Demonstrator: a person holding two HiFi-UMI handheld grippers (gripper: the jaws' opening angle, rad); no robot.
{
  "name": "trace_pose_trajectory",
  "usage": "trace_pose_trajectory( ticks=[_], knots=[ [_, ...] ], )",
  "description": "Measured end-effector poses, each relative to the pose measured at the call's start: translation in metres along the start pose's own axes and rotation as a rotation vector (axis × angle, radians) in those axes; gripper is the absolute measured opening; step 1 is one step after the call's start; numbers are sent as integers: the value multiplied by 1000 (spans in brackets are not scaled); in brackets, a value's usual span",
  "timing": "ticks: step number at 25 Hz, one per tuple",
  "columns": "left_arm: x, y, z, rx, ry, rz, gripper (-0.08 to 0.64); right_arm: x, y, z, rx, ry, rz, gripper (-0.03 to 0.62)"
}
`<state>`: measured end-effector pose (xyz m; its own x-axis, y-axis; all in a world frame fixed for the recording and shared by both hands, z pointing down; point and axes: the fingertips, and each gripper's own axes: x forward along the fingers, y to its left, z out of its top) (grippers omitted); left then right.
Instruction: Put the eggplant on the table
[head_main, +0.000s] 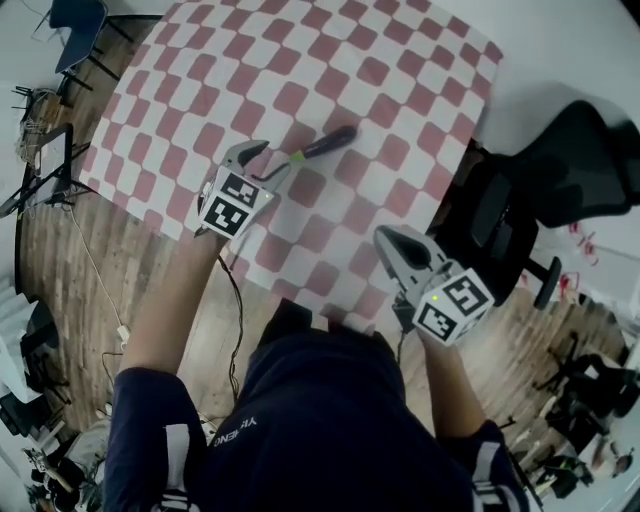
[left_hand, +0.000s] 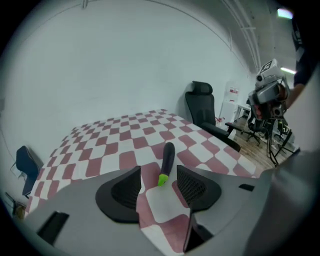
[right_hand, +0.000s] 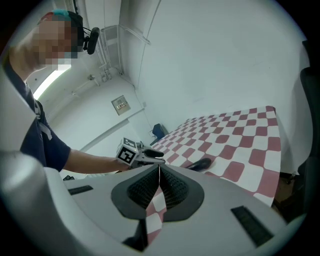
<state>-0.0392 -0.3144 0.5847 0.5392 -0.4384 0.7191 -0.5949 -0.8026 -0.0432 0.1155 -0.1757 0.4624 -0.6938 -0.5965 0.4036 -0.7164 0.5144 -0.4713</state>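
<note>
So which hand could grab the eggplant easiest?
Probably left. The left gripper sits just short of the eggplant, fingers open with it lined up between them. The right gripper is shut and farther off, near the edge of the table.

Nothing legible; white print (head_main: 236, 432) on the dark shirt (head_main: 330, 410) is unreadable.
</note>
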Motion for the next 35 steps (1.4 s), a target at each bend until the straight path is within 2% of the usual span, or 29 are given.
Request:
trace_pose_trajectory(
  ticks=[5,12,15,19,23,35],
  knots=[
    [-72,-28,14,-69,-155,-1,233,-2,21,10,-38,-23,19,17],
    [-154,-60,44,-182,-375,12,127,-6,54,34,-127,-65,54,17],
    [-179,-73,53,-237,-444,-2,90,-11,71,42,-164,-96,86,17],
    [-200,-82,53,-315,-492,-2,52,-16,89,52,-201,-128,122,17],
    [-214,-86,45,-350,-517,1,37,-18,102,55,-231,-135,136,17],
    [-227,-93,38,-346,-529,-3,29,-13,117,55,-264,-119,161,16]
  ],
)
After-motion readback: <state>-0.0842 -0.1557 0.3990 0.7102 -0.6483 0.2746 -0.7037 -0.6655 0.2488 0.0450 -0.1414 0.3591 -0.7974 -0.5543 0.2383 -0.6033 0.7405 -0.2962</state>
